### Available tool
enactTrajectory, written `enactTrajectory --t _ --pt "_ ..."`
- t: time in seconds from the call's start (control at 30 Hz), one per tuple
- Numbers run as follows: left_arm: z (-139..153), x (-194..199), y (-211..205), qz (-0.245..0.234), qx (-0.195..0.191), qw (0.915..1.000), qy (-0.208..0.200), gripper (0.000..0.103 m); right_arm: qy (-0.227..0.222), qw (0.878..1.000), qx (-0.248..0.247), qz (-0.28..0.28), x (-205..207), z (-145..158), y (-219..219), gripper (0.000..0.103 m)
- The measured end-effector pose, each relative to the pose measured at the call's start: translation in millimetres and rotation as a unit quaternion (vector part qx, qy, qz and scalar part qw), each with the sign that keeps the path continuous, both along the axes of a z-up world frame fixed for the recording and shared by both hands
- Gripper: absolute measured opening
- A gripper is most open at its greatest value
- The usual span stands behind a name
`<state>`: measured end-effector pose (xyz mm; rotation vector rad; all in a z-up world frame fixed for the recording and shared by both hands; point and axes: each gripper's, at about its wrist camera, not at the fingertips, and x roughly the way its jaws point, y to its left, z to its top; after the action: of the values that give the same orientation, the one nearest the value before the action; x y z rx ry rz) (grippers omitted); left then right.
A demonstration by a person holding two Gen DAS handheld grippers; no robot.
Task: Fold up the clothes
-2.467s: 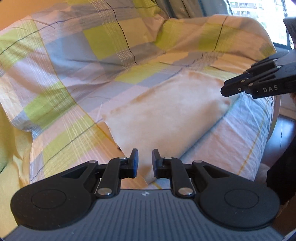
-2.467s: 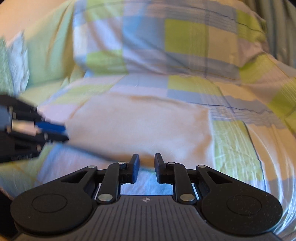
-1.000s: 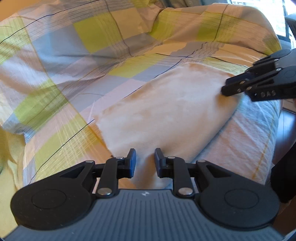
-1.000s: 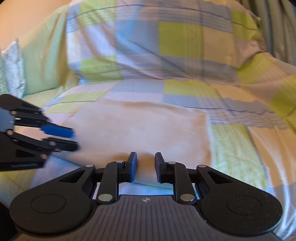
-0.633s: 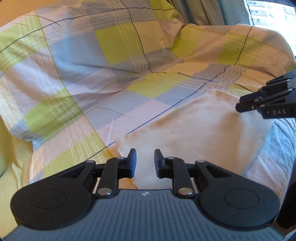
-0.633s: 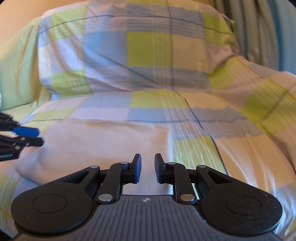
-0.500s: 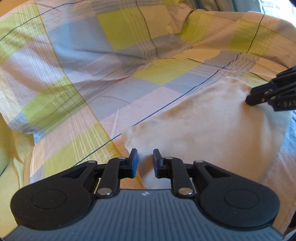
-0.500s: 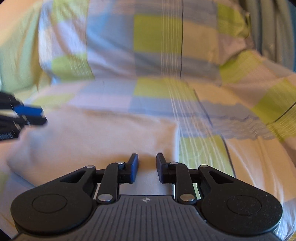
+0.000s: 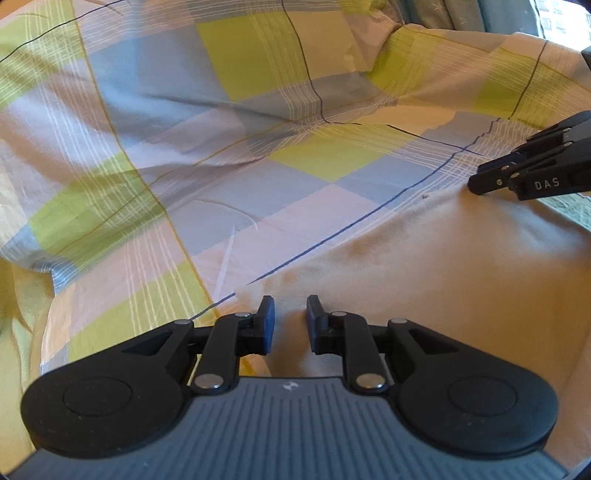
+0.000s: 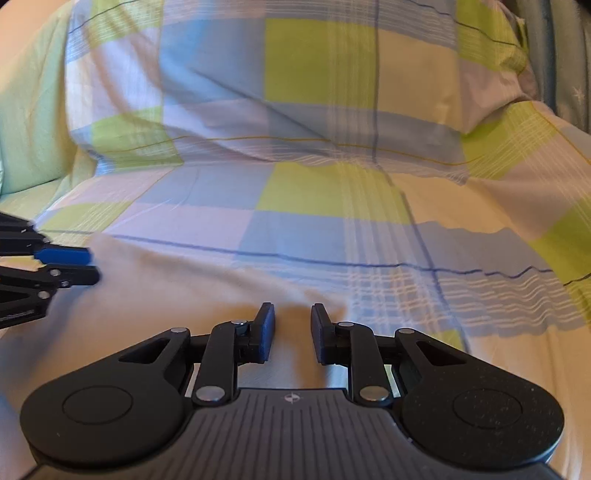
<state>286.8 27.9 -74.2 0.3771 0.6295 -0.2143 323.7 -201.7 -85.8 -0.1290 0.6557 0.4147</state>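
Note:
A thick cream cloth [image 9: 424, 266] lies on a checked bedsheet [image 9: 229, 177]; it also fills the lower left of the right wrist view [image 10: 177, 288]. My left gripper [image 9: 288, 317] sits at the cloth's far left corner, its fingers a narrow gap apart with cream fabric bunched between them. My right gripper [image 10: 293, 325] holds the cloth the same way near its far right corner. Each gripper shows in the other's view: the right [image 9: 480, 181] at the right edge, the left [image 10: 81, 264] at the left edge. The cloth under the gripper bodies is hidden.
The checked sheet drapes over a raised backrest or pillows [image 10: 332, 92] behind the cloth. A pale green cover [image 10: 29, 122] lies at the left. Curtains [image 9: 461, 14] and a bright window [image 9: 554, 18] stand at the far right. A fold of sheet hangs at the left [image 9: 33, 258].
Both grippers have travelled forward across the bed. The cloth's far edge, earlier well ahead, now lies right at the fingertips. The finger gaps look the same.

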Motion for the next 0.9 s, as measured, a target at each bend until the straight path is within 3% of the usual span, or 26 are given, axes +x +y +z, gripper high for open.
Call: enactTrajectory --t 0.07,0.17,0.3,0.37,0.47,0.6,0.83,0.9 --pt "1.3 2.4 6.7 0.016 -0.017 0.9997 -0.003 0.016 -0.006 1.000 -0.006 -0.017 7.8 -0.9 -5.9 0.019" --pt "5.5 2.0 12.4 0.013 -0.053 0.9984 -0.015 0.015 -0.013 0.999 0.011 -0.035 5.9 4.8 -12.0 0.029" --pt "2.4 4.8 -3.2 -0.024 -0.047 0.9985 -0.014 0.015 -0.037 0.998 0.023 0.036 -8.4 14.0 11.8 0.028" --pt "-3.0 8.4 -9.2 -0.023 -0.027 0.9993 -0.010 0.016 -0.022 0.997 0.020 0.075 -8.6 10.6 28.6 0.028" --pt "-5.7 12.4 -2.7 -0.006 -0.025 0.9996 -0.010 0.016 -0.006 0.995 -0.005 0.100 -3.2 2.1 47.7 0.025" --pt "-7.9 15.9 9.2 0.012 -0.032 0.9993 -0.010 0.018 0.000 0.998 0.003 0.061 11.9 2.4 40.3 0.019" --pt "1.1 9.1 18.5 0.032 -0.034 0.9988 -0.014 0.017 -0.021 0.999 -0.012 -0.027 16.8 2.7 5.9 0.021" --pt "5.0 3.4 21.5 0.024 -0.057 0.9980 -0.015 0.015 -0.037 0.999 -0.010 -0.036 9.3 8.5 -2.5 0.021"
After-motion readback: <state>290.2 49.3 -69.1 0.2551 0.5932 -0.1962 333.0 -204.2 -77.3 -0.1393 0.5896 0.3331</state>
